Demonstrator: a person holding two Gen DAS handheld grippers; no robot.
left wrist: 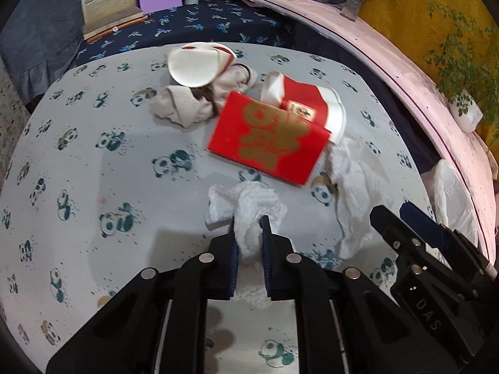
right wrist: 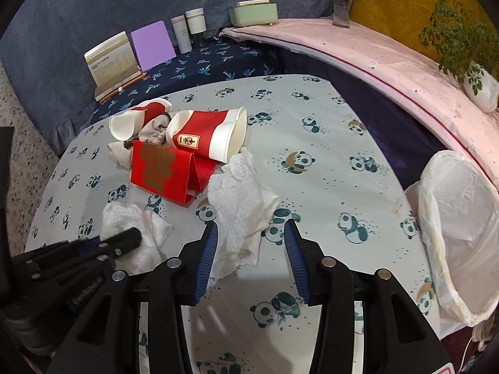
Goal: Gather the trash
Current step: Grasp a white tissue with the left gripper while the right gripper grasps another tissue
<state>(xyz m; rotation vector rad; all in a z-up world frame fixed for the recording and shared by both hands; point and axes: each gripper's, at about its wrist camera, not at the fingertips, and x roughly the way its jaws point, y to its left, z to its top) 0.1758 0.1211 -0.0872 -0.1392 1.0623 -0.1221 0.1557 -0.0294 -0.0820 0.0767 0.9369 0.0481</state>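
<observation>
Two tissues are in play. On the left wrist view, my left gripper [left wrist: 248, 222] at lower centre is closed on a tissue [left wrist: 249, 208], its jaws pinching the wad just above the table [left wrist: 78, 162]. Red card [left wrist: 268, 137] and cups lie above it. On the right wrist view, my right gripper [right wrist: 249, 233] stands wide open, holding nothing, its jaws either side of the second tissue [right wrist: 240, 205]. The bag [right wrist: 458, 218] waits at right edge. I judge this a pickup step; next I must close right and carry both to the bag.
</observation>
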